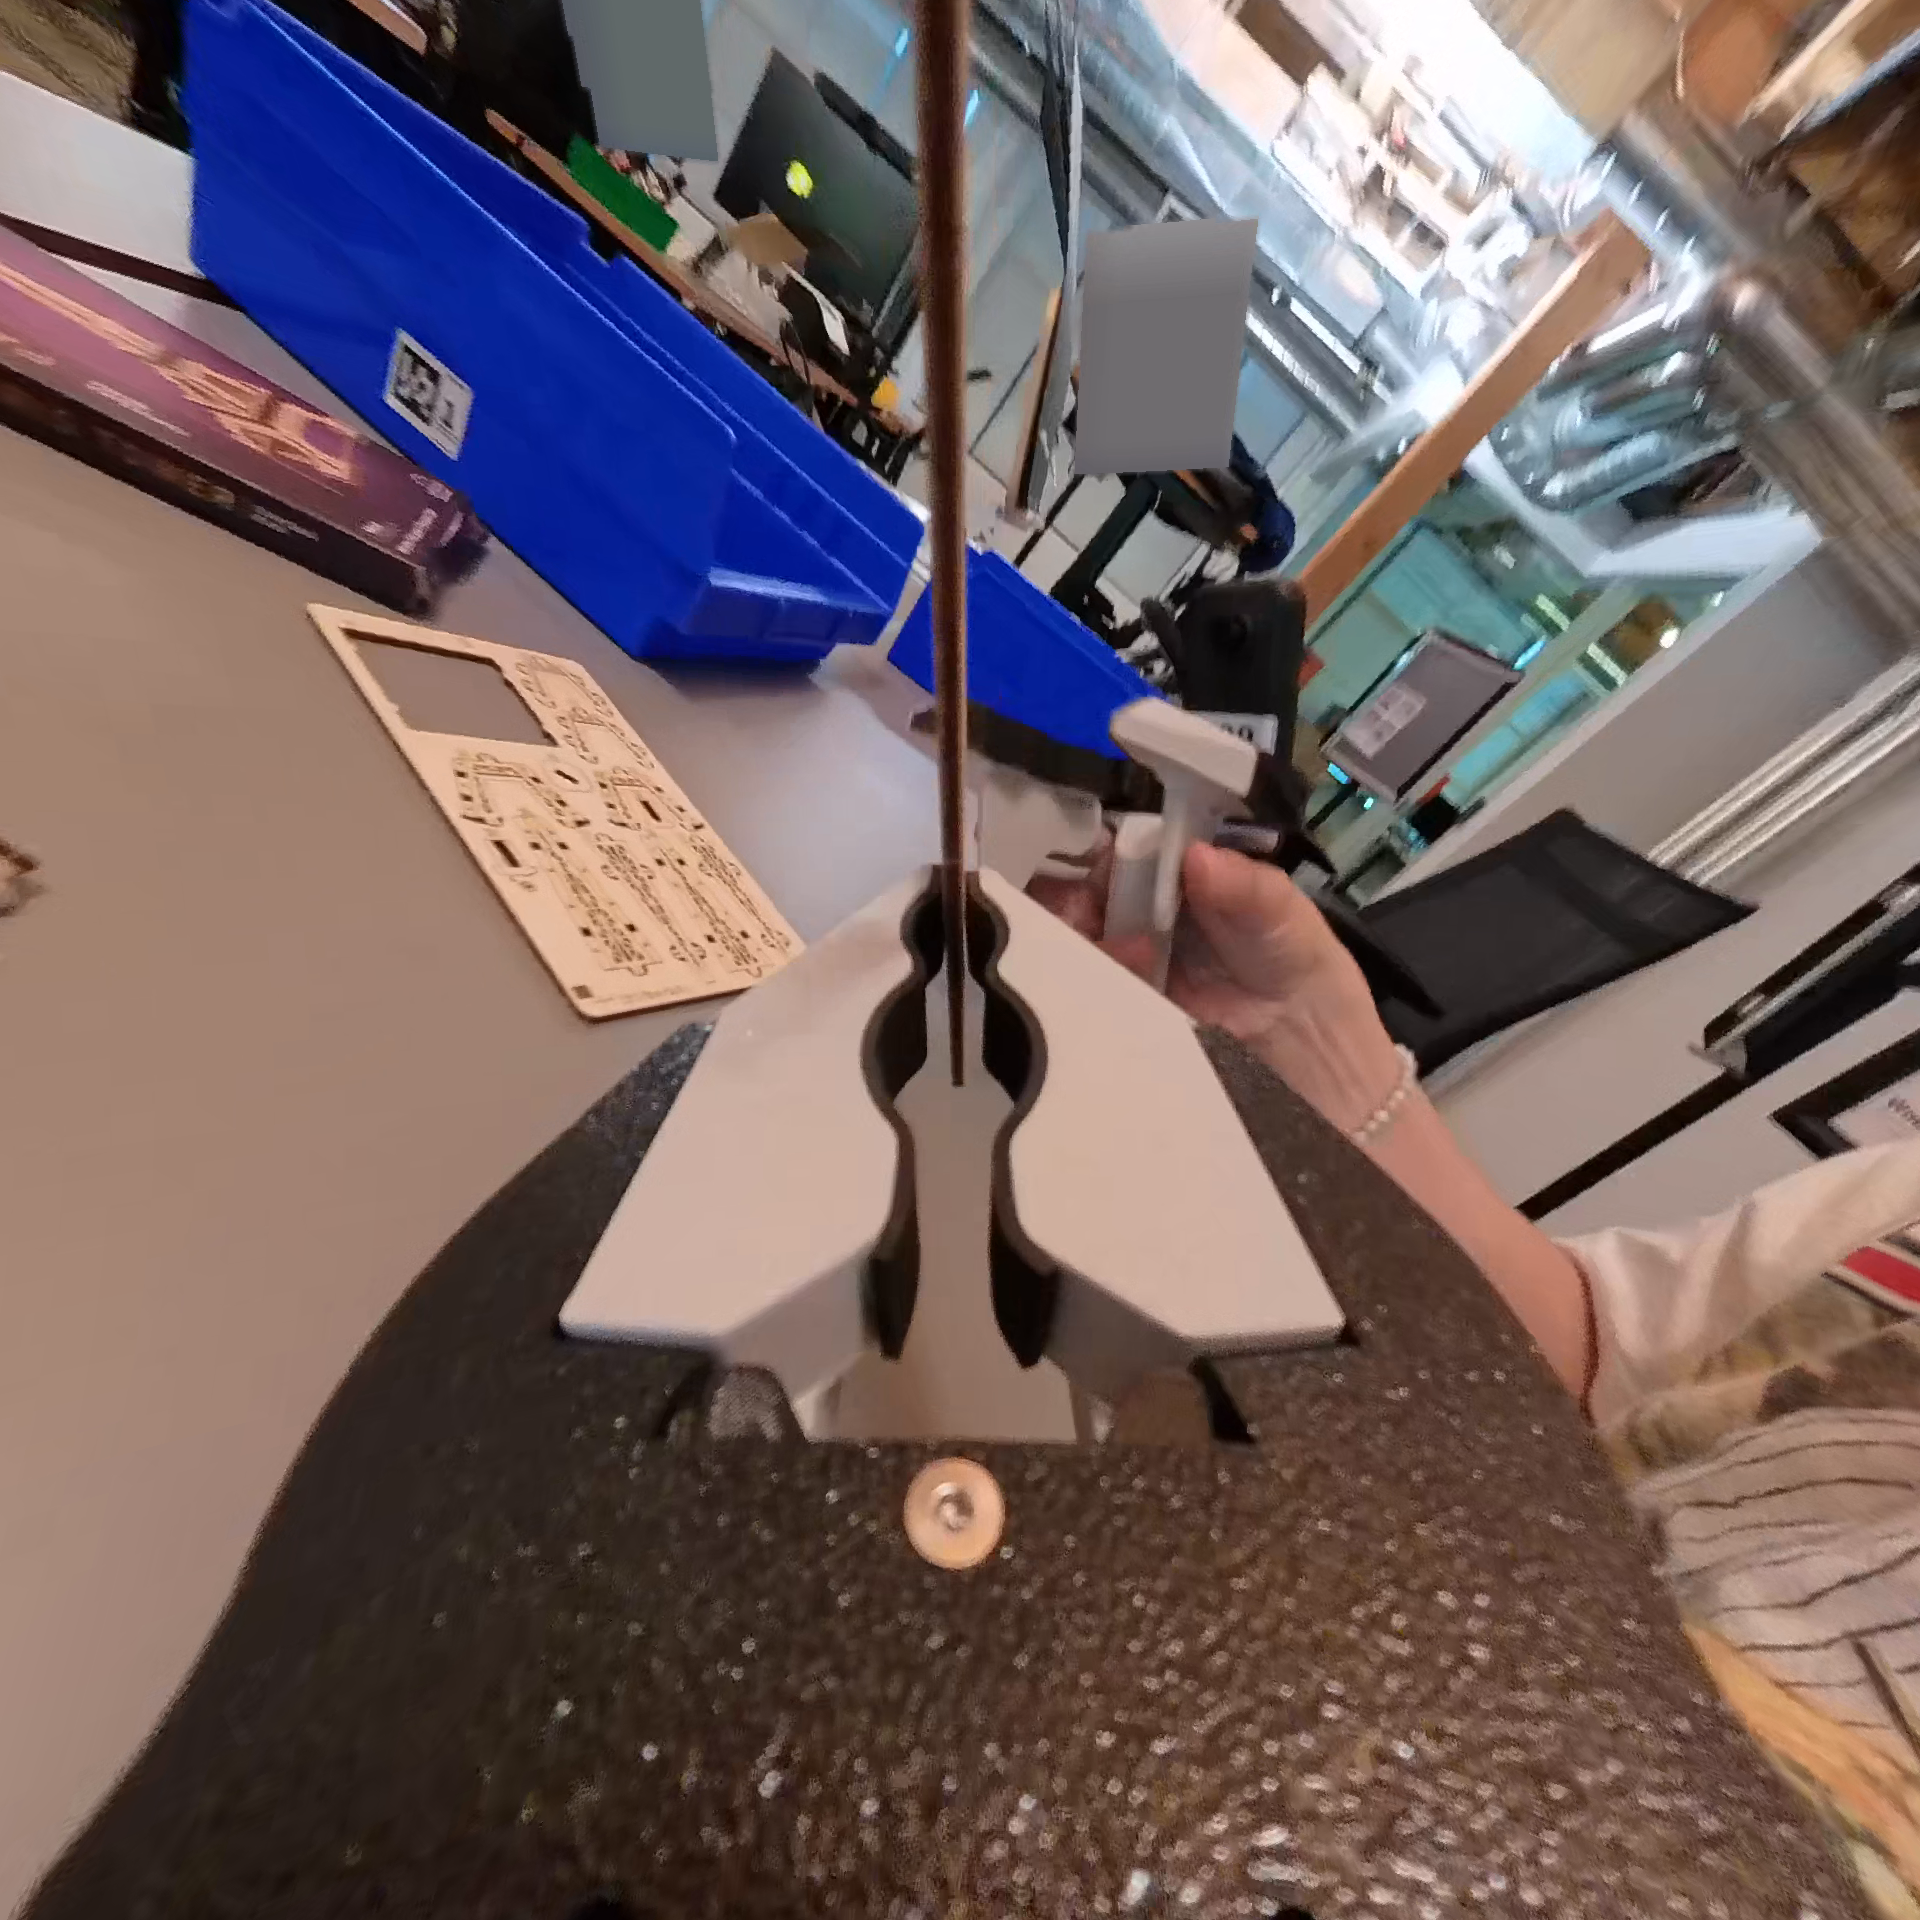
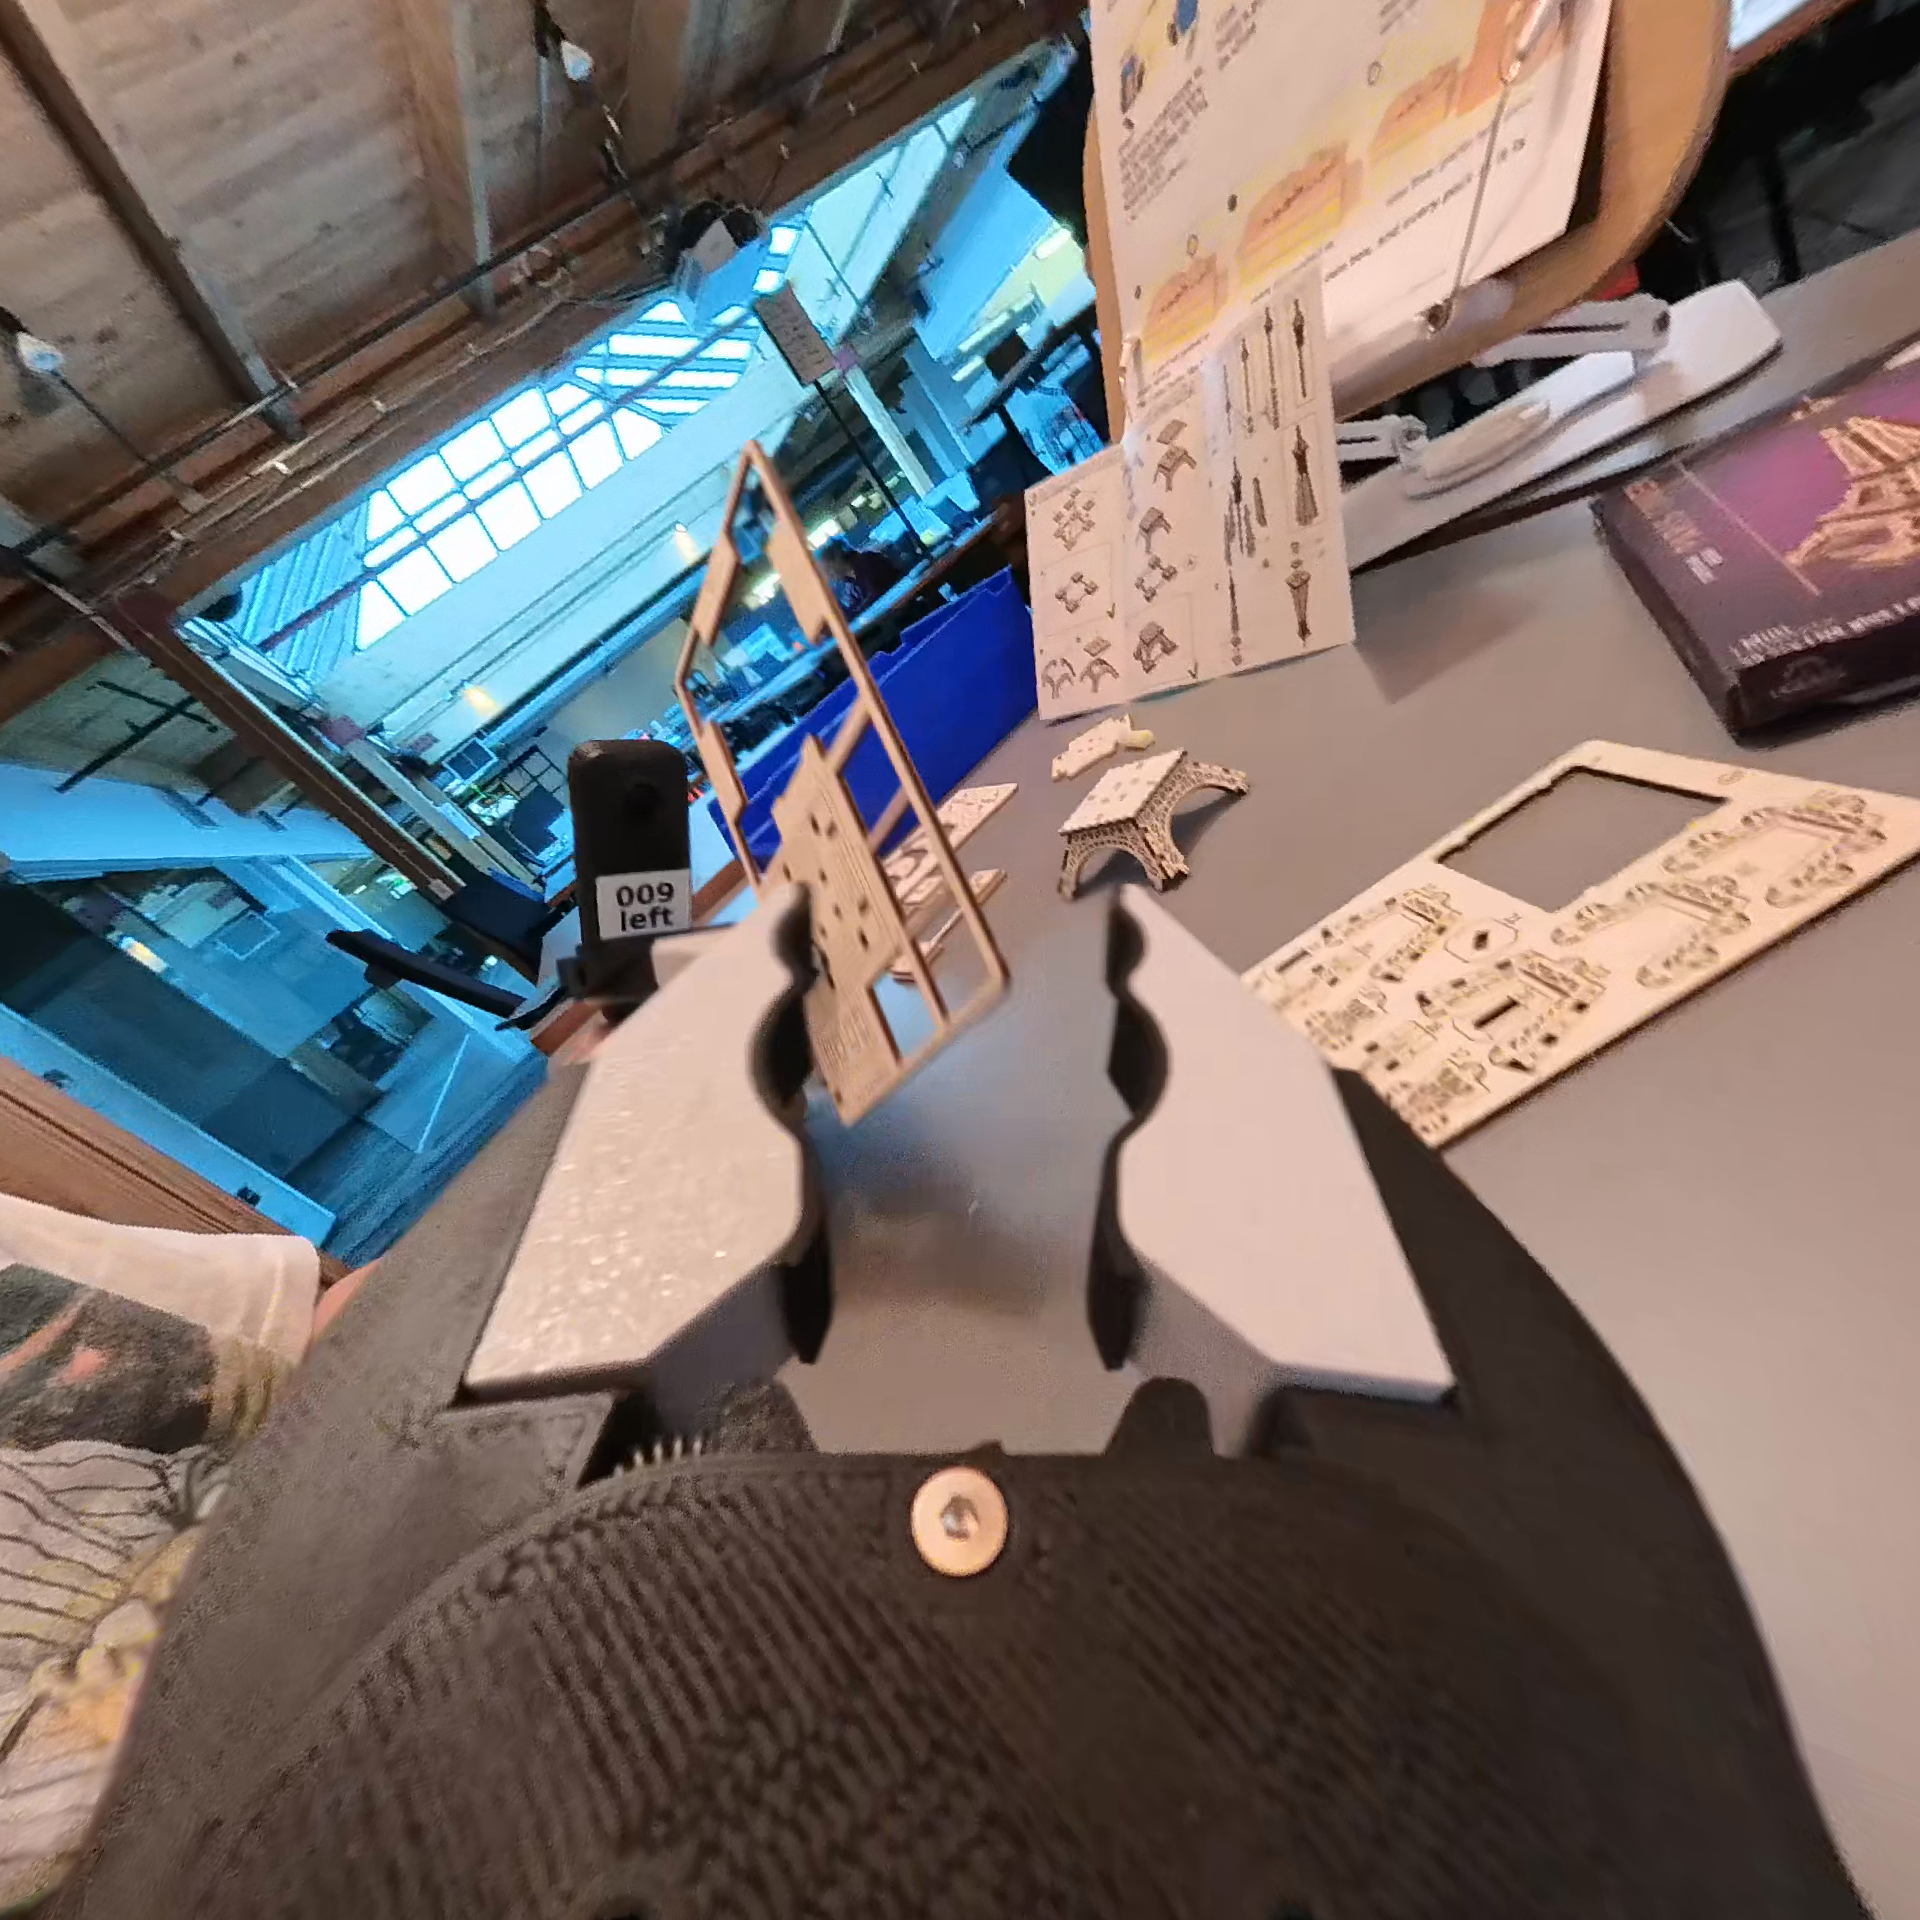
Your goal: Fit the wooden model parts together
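My left gripper (image 1: 951, 883) is shut on a thin wooden sheet (image 1: 943, 416), which I see edge-on, standing up from the fingers. In the right wrist view the same sheet (image 2: 821, 810) is a mostly emptied frame, and its lower corner reaches in between my right fingers, close to the left one. My right gripper (image 2: 956, 925) is open and holds nothing. A small built wooden tower base (image 2: 1148, 816) stands on the grey table beyond it. A flat wooden parts sheet (image 2: 1558, 935) lies to the right and also shows in the left wrist view (image 1: 582, 810).
A hand (image 1: 1257, 956) holds the right gripper just behind the sheet. A blue bin (image 1: 540, 395) and a purple box (image 1: 208, 447) stand at the back. An instruction leaflet (image 2: 1195, 561), a clip stand with a page (image 2: 1351, 156) and small loose wooden pieces (image 2: 1091, 748) lie beyond the tower base. My right fingertips sit around 8 cm from my left ones. The left tips stand about 15 cm off the small built wooden tower base (image 2: 1148, 816).
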The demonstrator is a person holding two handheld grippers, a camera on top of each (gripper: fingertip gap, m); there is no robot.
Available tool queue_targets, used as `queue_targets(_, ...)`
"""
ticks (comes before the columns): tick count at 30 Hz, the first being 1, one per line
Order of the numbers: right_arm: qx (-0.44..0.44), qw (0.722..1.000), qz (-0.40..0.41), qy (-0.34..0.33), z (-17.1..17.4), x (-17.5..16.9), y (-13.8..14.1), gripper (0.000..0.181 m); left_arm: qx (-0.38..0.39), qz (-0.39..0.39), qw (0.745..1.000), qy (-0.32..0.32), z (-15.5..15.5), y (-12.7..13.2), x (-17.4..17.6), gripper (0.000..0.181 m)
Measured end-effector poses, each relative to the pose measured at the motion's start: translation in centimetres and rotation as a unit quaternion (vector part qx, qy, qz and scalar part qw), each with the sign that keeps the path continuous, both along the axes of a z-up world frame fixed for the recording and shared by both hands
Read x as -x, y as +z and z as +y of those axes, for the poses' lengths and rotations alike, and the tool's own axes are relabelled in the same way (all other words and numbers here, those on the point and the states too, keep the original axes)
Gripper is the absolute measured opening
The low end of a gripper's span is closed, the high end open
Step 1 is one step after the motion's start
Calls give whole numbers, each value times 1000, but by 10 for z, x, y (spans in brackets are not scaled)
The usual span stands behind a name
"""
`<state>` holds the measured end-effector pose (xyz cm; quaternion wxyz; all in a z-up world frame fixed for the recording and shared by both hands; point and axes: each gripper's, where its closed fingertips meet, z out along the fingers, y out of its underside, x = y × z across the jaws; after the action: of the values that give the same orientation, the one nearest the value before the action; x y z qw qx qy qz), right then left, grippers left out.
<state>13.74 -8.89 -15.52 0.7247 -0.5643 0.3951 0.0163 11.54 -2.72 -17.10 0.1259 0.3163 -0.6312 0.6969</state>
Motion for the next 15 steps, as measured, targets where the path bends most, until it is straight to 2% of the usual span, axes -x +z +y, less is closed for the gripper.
queue_targets(3,9,1000,15,18,5,9,-11,88,48,39,998,-8,18,9,-4,0)
queue_targets(5,-15,998,30,47,23,17,-13,93,90,66,993,-27,26,17,-4,0)
queue_targets(6,-29,997,31,66,35,21,-12,89,104,77,991,-38,28,19,-3,0)
queue_targets(7,-40,995,29,83,46,25,-10,77,114,87,988,-49,29,21,-3,0)
queue_targets(10,-76,990,32,117,72,28,-3,68,124,101,984,-76,28,23,2,0)
queue_targets(15,-164,977,44,130,80,17,8,19,116,95,987,-64,32,24,-1,0)
